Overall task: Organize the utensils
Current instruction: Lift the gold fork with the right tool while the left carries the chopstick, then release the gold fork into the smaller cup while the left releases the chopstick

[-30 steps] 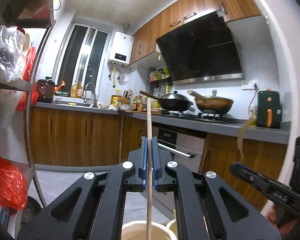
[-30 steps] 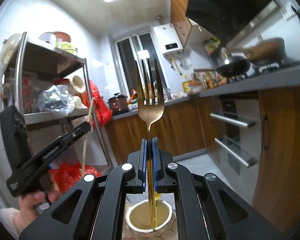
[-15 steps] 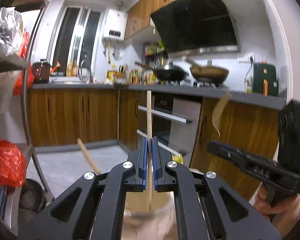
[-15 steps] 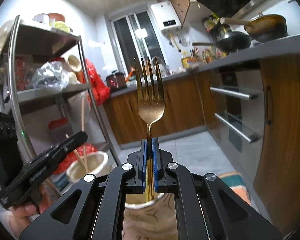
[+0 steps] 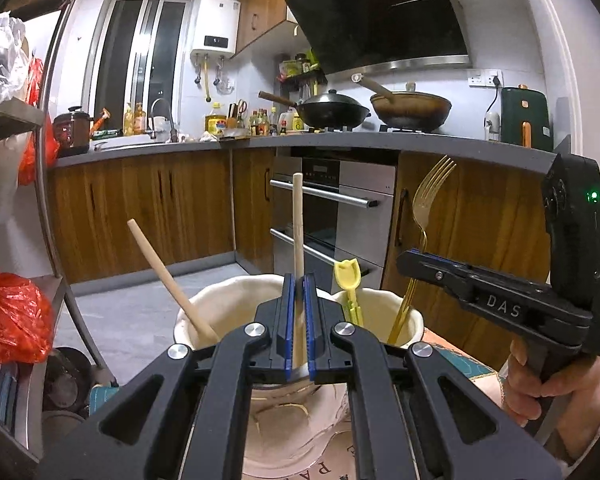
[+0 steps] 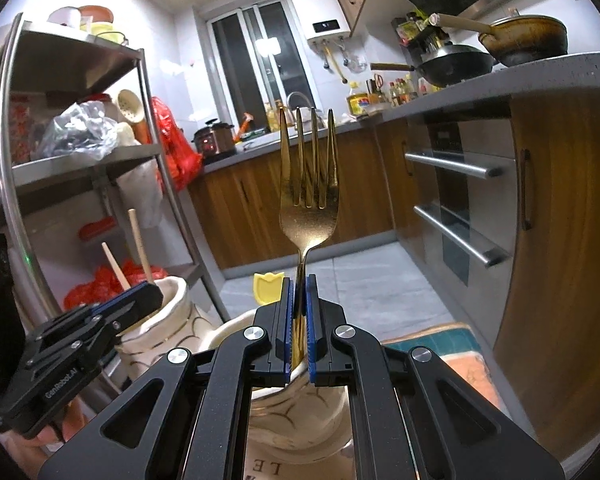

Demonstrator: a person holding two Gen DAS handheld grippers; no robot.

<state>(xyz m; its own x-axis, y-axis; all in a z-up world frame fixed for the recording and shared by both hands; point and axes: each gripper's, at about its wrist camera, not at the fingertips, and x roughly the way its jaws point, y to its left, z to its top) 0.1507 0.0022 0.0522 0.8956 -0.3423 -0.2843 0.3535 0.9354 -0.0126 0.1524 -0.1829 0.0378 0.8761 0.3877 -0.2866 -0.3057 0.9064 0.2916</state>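
Looking along the left gripper (image 5: pixel 298 320), I see its blue pads pinched tight on a wooden chopstick (image 5: pixel 298 224) that stands nearly upright, its long axis running straight up and down through the jaws. Directly beneath the fingertips sits the mouth of a cream ceramic holder (image 5: pixel 220 292), and the stick's lower end drops below the jaws toward that opening; the tip itself is hidden by the gripper. A second chopstick (image 5: pixel 168 276) already leans in the same holder, tilted up to the left. Just to the right stands a smaller cream holder (image 5: pixel 412 316) with a yellow utensil (image 5: pixel 347 280) in it, and the right gripper (image 5: pixel 420 258) reaches across above it, holding a gold fork (image 5: pixel 424 216) whose handle dips inside that rim.

From the right wrist view, the right gripper (image 6: pixel 299 320) is clamped narrow on the fork (image 6: pixel 309 184) at its neck, tines pointing straight up, handle straight down into the smaller holder (image 6: pixel 236 330) just below the jaws. The yellow utensil (image 6: pixel 267 288) sits just left of the pads. The left gripper (image 6: pixel 140 300) is off to the left over the taller holder (image 6: pixel 172 292), both chopsticks rising behind it.

To my eye each utensil hangs plumb over its own pot, so the next move looks like a simple release for each hand.
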